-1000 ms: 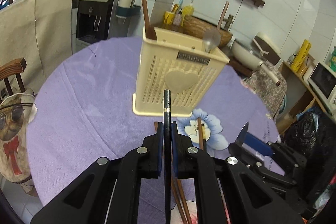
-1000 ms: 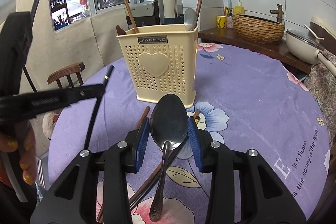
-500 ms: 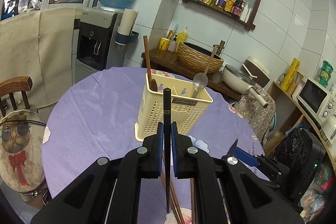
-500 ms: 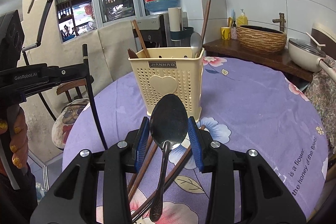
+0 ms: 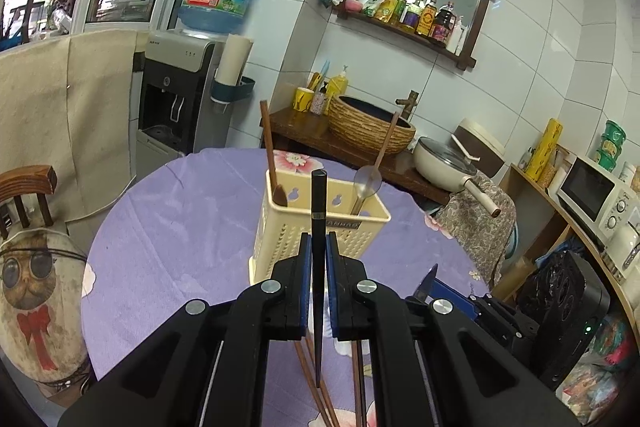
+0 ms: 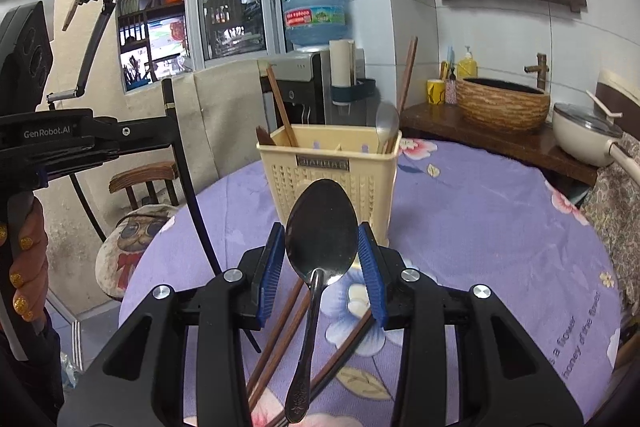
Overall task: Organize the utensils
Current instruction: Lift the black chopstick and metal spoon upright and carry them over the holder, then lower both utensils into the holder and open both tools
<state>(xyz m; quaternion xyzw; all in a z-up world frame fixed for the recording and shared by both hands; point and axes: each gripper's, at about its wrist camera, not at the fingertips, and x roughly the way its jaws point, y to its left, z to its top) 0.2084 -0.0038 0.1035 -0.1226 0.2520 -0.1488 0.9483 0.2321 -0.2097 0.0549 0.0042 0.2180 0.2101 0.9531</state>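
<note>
A cream perforated utensil holder stands on the purple flowered tablecloth. It holds brown chopsticks and a metal spoon. My left gripper is shut on a black chopstick, held upright in the air in front of the holder. My right gripper is shut on the bowl of a metal spoon, whose handle hangs down toward the camera. Loose brown chopsticks lie on the cloth below the grippers. The left gripper shows at the left of the right wrist view.
A wooden chair with a cat cushion stands left of the table. Behind are a water dispenser, a wicker basin, a pan and a microwave. A person's hand holds the left gripper.
Both grippers have risen, so the holder now sits lower and smaller in each view and its open top shows. The chopstick and the spoon stay gripped.
</note>
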